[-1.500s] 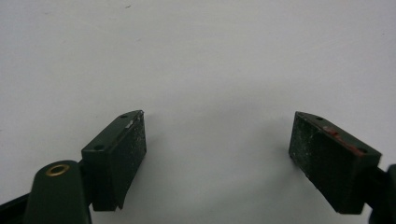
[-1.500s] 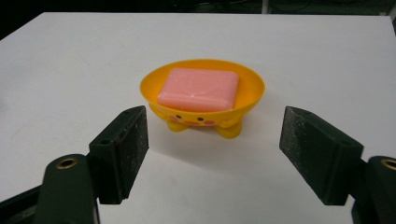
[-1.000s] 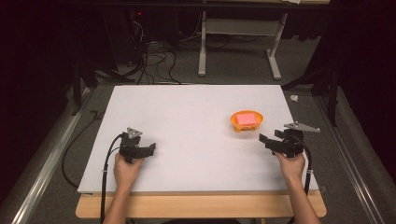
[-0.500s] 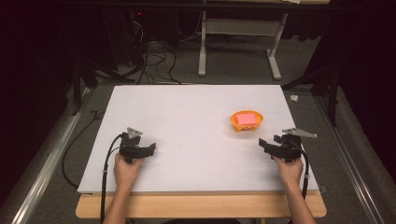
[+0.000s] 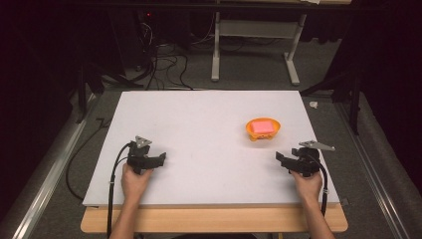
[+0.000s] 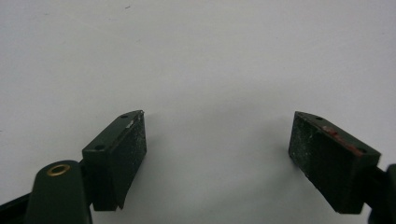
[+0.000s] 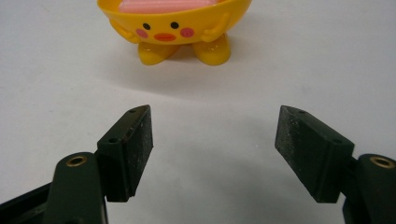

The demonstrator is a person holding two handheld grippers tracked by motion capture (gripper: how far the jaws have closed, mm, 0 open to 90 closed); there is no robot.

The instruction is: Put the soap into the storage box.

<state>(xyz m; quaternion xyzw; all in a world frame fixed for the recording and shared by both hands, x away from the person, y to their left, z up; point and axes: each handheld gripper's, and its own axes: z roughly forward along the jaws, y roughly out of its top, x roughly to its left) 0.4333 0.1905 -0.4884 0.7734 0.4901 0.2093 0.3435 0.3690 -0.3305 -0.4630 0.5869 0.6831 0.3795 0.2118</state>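
High view: one bowl (image 5: pixel 263 128), two grippers.

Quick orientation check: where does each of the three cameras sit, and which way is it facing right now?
High view: above the person's side, looking forward and down on the white table; both forearms show, with left hand-held gripper and right hand-held gripper.
Left gripper view: rides the left hand-held gripper, facing bare tabletop.
Right gripper view: rides the right hand-held gripper, facing the yellow duck-faced dish holding something pink.
Shared: high and right gripper views both show that dish.
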